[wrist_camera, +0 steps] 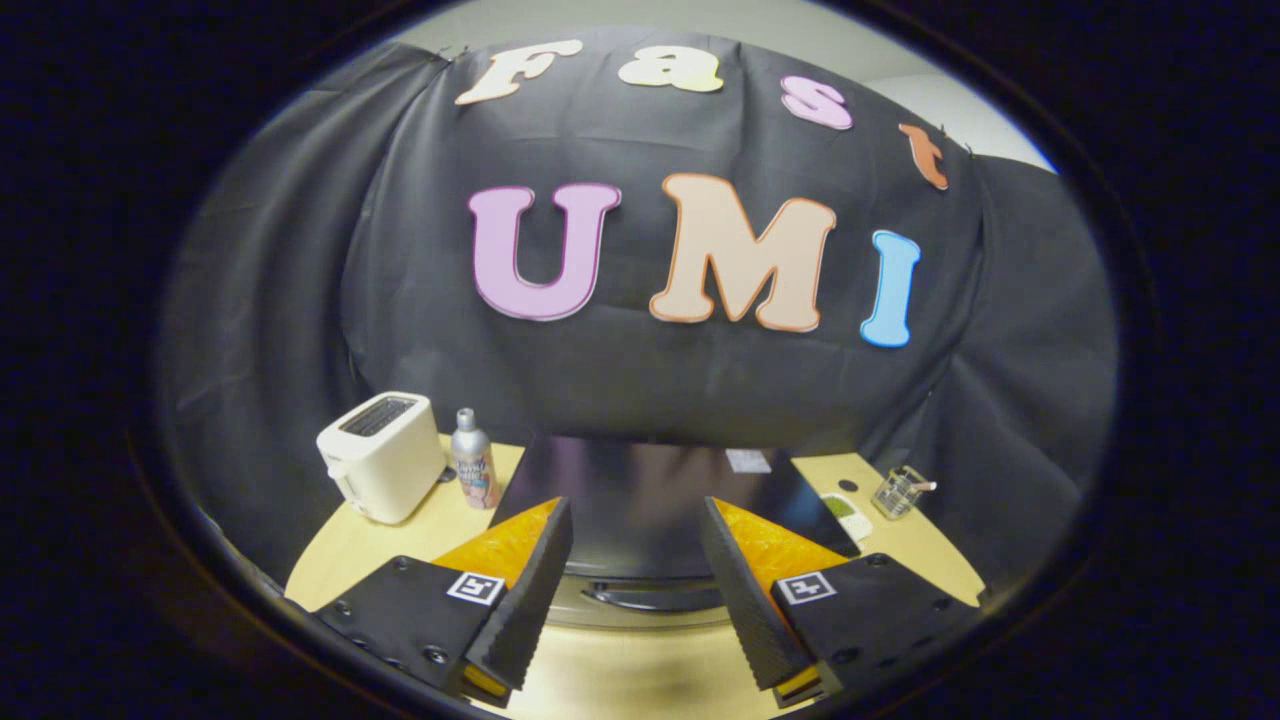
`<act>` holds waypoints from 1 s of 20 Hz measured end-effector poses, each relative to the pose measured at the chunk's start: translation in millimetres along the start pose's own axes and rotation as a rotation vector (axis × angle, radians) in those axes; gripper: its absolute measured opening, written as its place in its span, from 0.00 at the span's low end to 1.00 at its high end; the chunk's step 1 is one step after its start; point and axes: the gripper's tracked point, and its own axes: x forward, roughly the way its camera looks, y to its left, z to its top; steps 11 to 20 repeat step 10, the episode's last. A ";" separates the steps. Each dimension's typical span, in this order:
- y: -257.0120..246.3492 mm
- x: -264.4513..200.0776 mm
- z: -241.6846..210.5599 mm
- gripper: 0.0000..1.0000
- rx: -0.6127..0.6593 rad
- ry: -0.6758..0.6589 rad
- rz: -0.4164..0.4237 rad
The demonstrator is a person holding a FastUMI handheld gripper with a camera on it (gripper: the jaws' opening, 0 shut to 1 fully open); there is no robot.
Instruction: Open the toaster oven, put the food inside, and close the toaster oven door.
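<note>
At the bottom of the frame my tool [635,580] stood wide, its two fingers [525,595] spread well apart and pressing on nothing, with bare worktop [640,670] showing in the gap. I judged that spread suited the first step: a door handle is easier to hook or straddle with room on both sides than with the fingers drawn in.

Just ahead of the fingers, in the lower centre, sat the toaster oven [650,510], seen from above so that its dark flat top filled the space between the fingertips. Its handle [650,598] ran as a dark bar across the pale front edge, right between the fingers and slightly below their tips. The door looked closed to me, so I took the task as barely begun. I held the tool level, squared to the oven front and pitched a little downward, a pose that I reckoned put the handle on my line of approach.

I could not make out the food with any certainty; a small pale item [846,512] lay at the oven's right, near a clear glass container [900,492].

Farther back, at the middle left, a white pop-up toaster [382,455] and a small bottle [474,460] stood side by side, clear of my path
</note>
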 end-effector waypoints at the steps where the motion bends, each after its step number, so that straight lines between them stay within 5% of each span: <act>1: -3.3 -2.8 9.4 0.84 -0.004 -0.010 0.002; 10: -33.1 -12.4 52.9 0.83 0.035 -0.064 0.049; 20: -33.1 -12.4 52.9 0.83 0.035 -0.064 0.049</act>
